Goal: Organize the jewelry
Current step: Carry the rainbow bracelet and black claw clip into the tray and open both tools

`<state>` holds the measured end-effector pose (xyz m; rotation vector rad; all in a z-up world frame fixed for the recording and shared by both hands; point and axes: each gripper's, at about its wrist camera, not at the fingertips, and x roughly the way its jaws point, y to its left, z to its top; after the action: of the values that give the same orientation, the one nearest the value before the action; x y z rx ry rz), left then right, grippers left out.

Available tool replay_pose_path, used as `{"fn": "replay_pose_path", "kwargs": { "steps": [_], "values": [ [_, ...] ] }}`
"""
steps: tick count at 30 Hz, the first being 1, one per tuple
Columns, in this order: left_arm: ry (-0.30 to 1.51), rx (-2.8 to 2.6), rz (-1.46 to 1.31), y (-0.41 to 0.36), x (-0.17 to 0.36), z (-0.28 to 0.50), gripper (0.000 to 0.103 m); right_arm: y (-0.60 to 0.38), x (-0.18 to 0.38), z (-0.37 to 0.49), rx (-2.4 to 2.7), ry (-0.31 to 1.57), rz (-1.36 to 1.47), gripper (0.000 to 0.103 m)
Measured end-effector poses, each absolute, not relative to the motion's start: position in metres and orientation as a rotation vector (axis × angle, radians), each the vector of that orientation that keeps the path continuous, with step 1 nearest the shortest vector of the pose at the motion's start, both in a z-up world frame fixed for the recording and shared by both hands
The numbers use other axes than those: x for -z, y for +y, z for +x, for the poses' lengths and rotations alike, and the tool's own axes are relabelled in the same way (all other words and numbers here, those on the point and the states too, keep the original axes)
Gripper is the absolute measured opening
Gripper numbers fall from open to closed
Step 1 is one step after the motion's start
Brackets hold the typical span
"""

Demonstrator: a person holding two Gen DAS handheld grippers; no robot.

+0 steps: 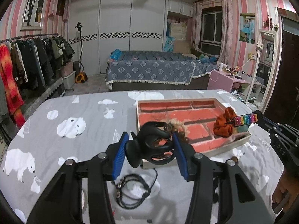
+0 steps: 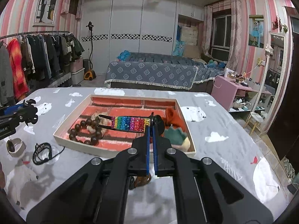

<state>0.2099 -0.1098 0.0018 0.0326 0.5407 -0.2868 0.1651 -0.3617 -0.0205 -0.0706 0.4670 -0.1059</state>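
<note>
The left tongs (image 1: 149, 147) grip a black claw clip (image 1: 149, 145) between their blue pads, held above the near edge of the tray (image 2: 59, 137) with the red lining. The right tongs (image 2: 151, 128) are pinched tight on the end of a rainbow sequin hair clip (image 2: 129, 124), which hangs over the tray's middle. In the tray lie a brown bead bracelet (image 2: 84, 132), an orange scrunchie (image 1: 223, 123) and a green scrunchie (image 2: 174, 135). On the tabletop (image 2: 214, 149), near its left edge, rest a black cord necklace (image 2: 42, 152) and a beige band (image 2: 16, 146).

dim indoor light, fisheye-warped edges
</note>
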Motion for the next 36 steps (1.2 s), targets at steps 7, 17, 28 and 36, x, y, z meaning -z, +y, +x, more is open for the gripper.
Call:
{"fn": "replay_pose_path", "kwargs": {
  "steps": [7, 17, 28, 36],
  "values": [
    [0.530, 0.283, 0.043, -0.117, -0.004, 0.227, 0.047, -0.361, 0.014, 0.187, 0.074, 0.467, -0.066, 0.004],
    [0.555, 0.288, 0.040, -0.129, 0.009, 0.258, 0.047, -0.358, 0.019, 0.219, 0.072, 0.482, -0.075, 0.004],
    [0.584, 0.285, 0.014, -0.138, 0.030, 0.295, 0.047, -0.364, 0.034, 0.266, 0.086, 0.513, -0.070, 0.004],
    [0.608, 0.310, 0.002, -0.151, 0.053, 0.321, 0.048, -0.375, 0.057, 0.290, 0.069, 0.573, -0.012, 0.004]
  ]
}}
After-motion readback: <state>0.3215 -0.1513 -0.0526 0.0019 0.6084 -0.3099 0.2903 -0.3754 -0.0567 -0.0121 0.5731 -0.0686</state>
